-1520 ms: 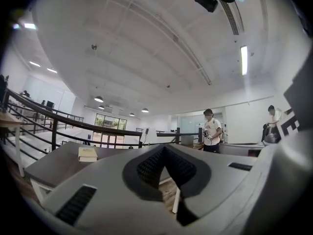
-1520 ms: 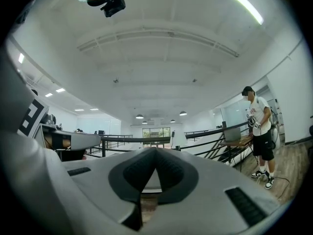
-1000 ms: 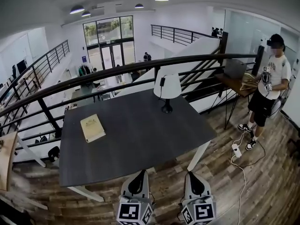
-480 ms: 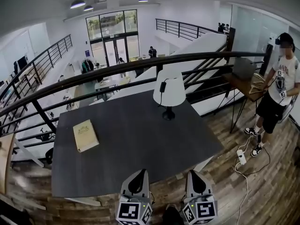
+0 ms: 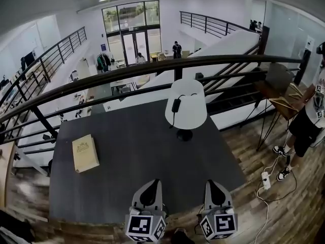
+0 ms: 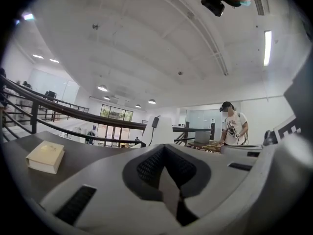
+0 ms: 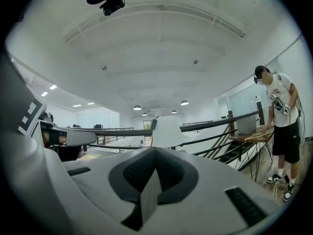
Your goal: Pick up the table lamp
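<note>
The table lamp [image 5: 186, 105] has a white shade, a black switch on its cord and a dark round base. It stands upright at the far right of the dark table [image 5: 132, 146]. My left gripper [image 5: 151, 186] and right gripper [image 5: 214, 185] hover side by side over the table's near edge, both shut and holding nothing. They point level toward the lamp, well short of it. The left gripper view shows the lamp [image 6: 162, 127] beyond the shut left gripper [image 6: 164, 155]. In the right gripper view the lamp [image 7: 167, 129] rises straight past the shut right gripper [image 7: 155, 153].
A tan book [image 5: 85, 153] lies on the table's left side. A dark railing [image 5: 127, 72] runs behind the table over an open drop. A person [image 5: 315, 113] stands at the right by a wooden side table [image 5: 284, 95], with a power strip [image 5: 265, 180] on the wood floor.
Both grippers have moved forward from off the table to over its near edge. The lamp and table now appear nearer and larger. Jaws stayed shut.
</note>
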`<state>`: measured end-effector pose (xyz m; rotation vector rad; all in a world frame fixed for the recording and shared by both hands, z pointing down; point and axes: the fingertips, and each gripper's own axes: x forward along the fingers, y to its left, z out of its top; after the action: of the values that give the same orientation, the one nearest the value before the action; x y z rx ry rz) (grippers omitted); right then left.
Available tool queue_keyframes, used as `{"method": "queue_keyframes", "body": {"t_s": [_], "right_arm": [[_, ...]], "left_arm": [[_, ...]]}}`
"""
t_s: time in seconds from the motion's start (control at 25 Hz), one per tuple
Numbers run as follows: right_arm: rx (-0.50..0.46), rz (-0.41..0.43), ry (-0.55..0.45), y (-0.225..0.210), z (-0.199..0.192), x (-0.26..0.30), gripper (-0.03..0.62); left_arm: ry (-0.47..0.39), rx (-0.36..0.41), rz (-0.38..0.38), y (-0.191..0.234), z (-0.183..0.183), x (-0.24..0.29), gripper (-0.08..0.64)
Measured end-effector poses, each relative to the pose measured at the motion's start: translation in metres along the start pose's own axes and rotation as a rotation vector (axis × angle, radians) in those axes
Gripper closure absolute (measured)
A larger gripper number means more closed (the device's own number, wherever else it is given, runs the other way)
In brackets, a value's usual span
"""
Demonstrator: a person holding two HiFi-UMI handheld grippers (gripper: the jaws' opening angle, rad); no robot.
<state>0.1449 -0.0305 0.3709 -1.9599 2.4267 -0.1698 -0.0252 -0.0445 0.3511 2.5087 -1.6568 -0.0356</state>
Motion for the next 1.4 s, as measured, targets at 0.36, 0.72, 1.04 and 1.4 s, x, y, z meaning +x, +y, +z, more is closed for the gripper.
{"method": "queue_keyframes", "body": {"t_s": [0.36, 0.72, 1.04, 1.4], "right_arm": [[-0.004, 0.054, 0.039, -0.014, -0.018, 0.041, 0.591], [-0.006, 0.059, 0.083, -0.010, -0.034, 0.091, 0.591], [-0.009, 0.029, 0.113, -0.012, -0.048, 0.154, 0.591], [-0.026, -0.013, 0.168, -0.027, -0.074, 0.210, 0.570]], "left_arm": [[0.032, -0.040, 0.028, 0.009, -0.013, 0.037, 0.531], [0.060, -0.049, -0.003, 0.034, -0.019, 0.083, 0.531], [0.071, -0.112, -0.064, 0.069, -0.019, 0.141, 0.531], [0.099, -0.425, -0.247, 0.092, -0.035, 0.204, 0.532]]}}
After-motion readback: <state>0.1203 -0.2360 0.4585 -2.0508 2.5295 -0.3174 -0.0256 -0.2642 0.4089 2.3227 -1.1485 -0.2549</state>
